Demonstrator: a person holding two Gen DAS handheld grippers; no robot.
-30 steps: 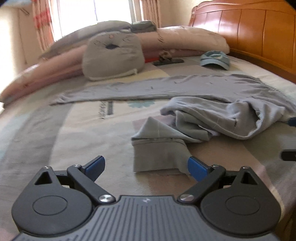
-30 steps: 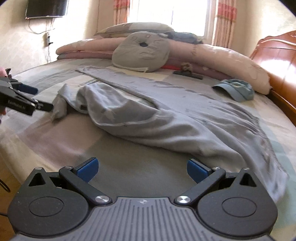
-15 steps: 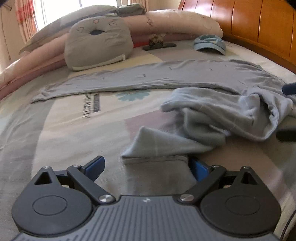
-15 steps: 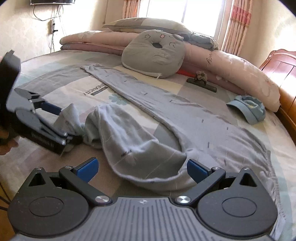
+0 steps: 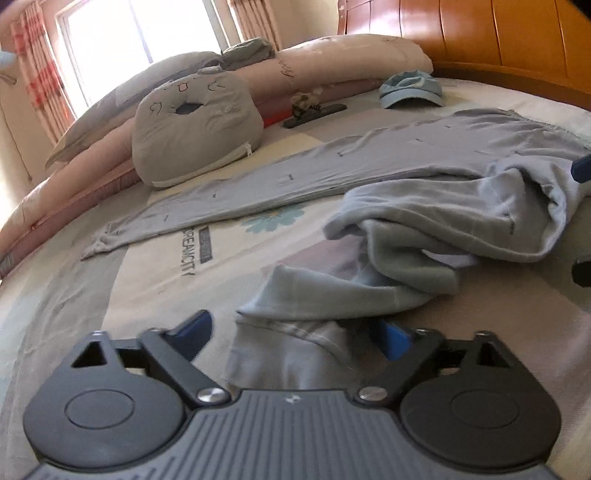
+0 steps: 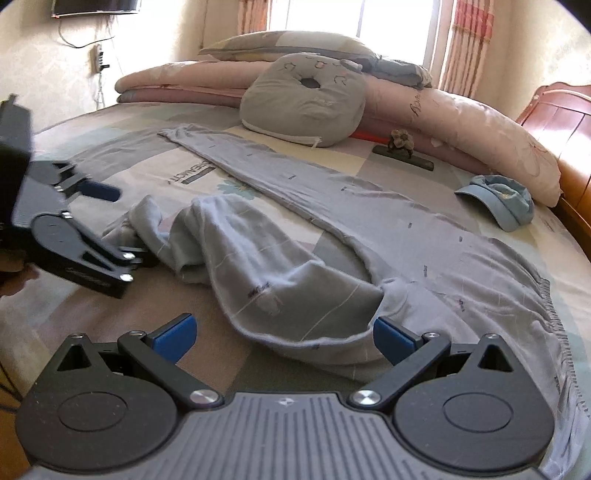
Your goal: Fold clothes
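Note:
Grey trousers lie on the patterned bedsheet. One leg is stretched flat toward the cushion; the other is crumpled in a heap. The heap's cuff rests between the fingers of my left gripper, which stands open around it. In the right wrist view the left gripper sits at the left with the cuff in its gap. My right gripper is open at the folded edge of the crumpled leg, near the waistband. One of its blue fingertips shows at the right edge.
A grey face cushion and rolled pink quilts line the far side. A blue cap and a dark flat object lie near the wooden headboard. A hand holds the left gripper at the bed's near edge.
My left gripper has pushed forward so the cuff now lies between its open fingers. My right gripper has closed in on the crumpled leg's folded edge. Both stay open.

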